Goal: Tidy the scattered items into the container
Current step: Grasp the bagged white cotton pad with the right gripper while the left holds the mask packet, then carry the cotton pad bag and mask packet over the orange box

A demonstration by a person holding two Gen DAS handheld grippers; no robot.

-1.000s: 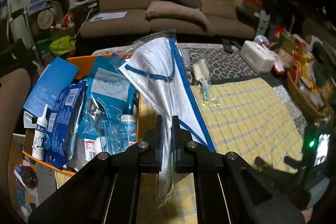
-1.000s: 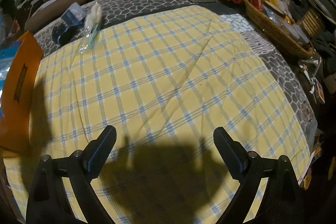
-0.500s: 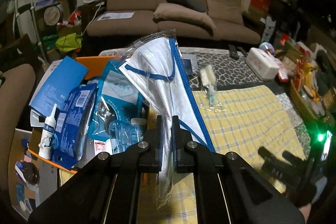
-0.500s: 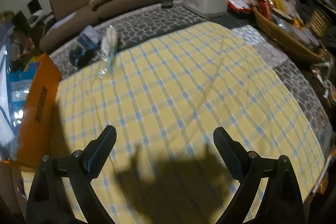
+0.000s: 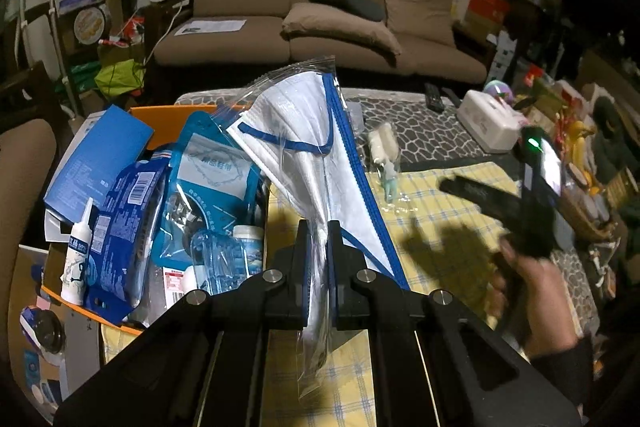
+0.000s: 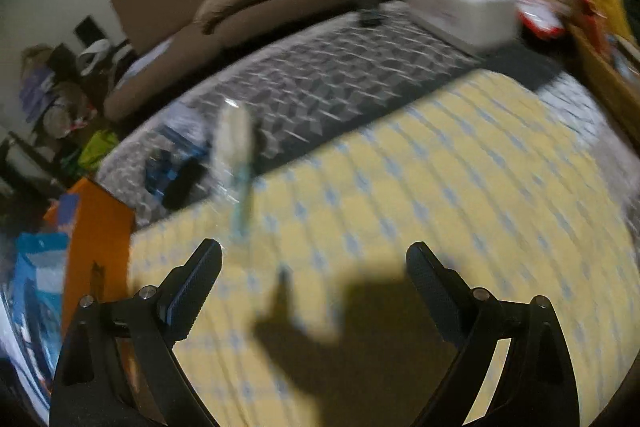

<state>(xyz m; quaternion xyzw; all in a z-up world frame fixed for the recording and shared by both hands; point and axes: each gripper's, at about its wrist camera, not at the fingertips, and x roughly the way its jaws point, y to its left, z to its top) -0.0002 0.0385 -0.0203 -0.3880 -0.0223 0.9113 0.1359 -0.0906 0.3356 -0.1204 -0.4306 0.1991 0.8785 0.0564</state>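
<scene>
Left tool (image 5: 318, 239) pinching bagged mask (image 5: 312, 147), held up beside orange container (image 5: 160, 115) — drop it in next; right tool (image 6: 314, 263) spread, empty — you're aimed at packet (image 6: 236, 155) on yellow cloth (image 6: 400, 187)

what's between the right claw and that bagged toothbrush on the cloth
Only bare yellow checked cloth and the claw's shadow lie between the open right claw and the bagged toothbrush, seen in the right wrist view.

We see a glossy, crinkled clear plastic bag (image 5: 316, 131) around a matt white cloth mask (image 5: 308, 115) — beneath it a woven checked tablecloth (image 5: 440, 227), soft and matt — beside a smooth orange cardboard box (image 6: 96, 235).
</scene>
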